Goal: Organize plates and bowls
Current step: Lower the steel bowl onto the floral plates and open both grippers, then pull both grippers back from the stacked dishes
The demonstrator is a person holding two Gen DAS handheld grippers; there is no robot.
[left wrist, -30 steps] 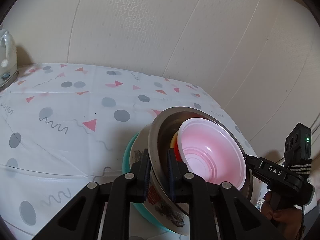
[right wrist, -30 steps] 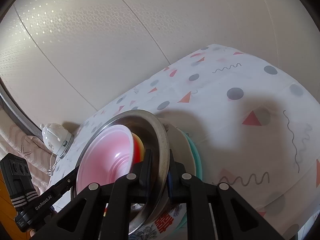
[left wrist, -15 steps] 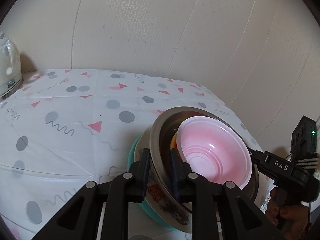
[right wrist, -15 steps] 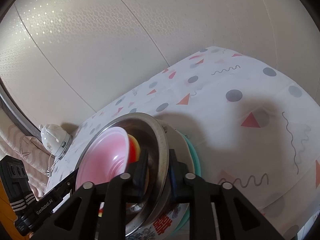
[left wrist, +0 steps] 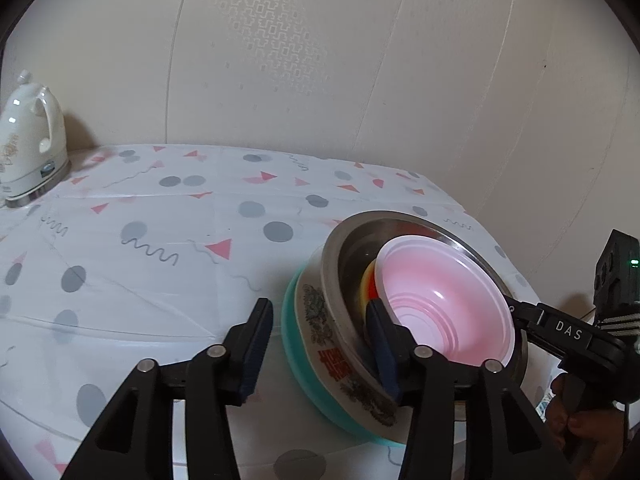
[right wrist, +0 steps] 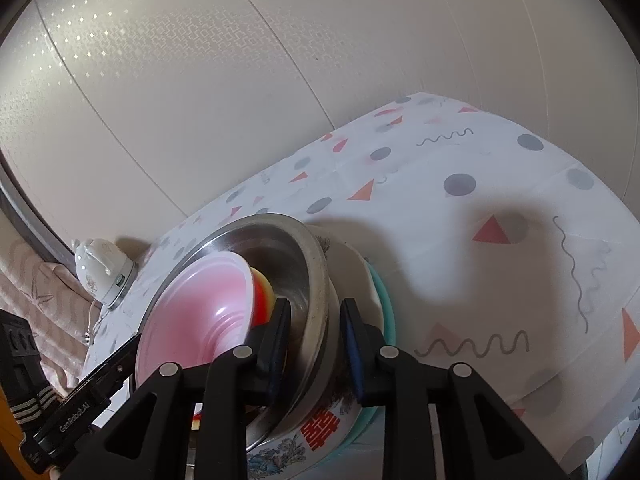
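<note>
A: What is the biggest thing here?

B: The table (left wrist: 168,240) with the spotty cloth. A white kettle (left wrist: 30,140) stands at its far corner, well away from the dishes.

A: Where are the dishes?

B: All in one pile near the table edge. The teal plate (left wrist: 290,344) is at the bottom. The white bowl with red print (left wrist: 320,332) sits on it. Then comes the metal bowl (left wrist: 340,256), then a red and yellow bowl (left wrist: 369,284), and the pink bowl (left wrist: 440,304) on top.

A: So is the job done?

B: I think it is nearly done. Everything I can see is stacked, biggest to smallest. What is left is letting go and pulling back.

A: Which way do the bowls point?

B: Their open sides face up. The pile's long line goes from the table upward.

A: What about the left gripper (left wrist: 320,340)?

B: Its jaws have just been opening. They stand wide, with the pile's edge between them. The outer pad is clear of the plate.

A: And the right gripper (right wrist: 314,340)?

B: Its jaws have just been opening too, only a little. The metal bowl's rim is between them, with gaps showing on both sides.
</note>
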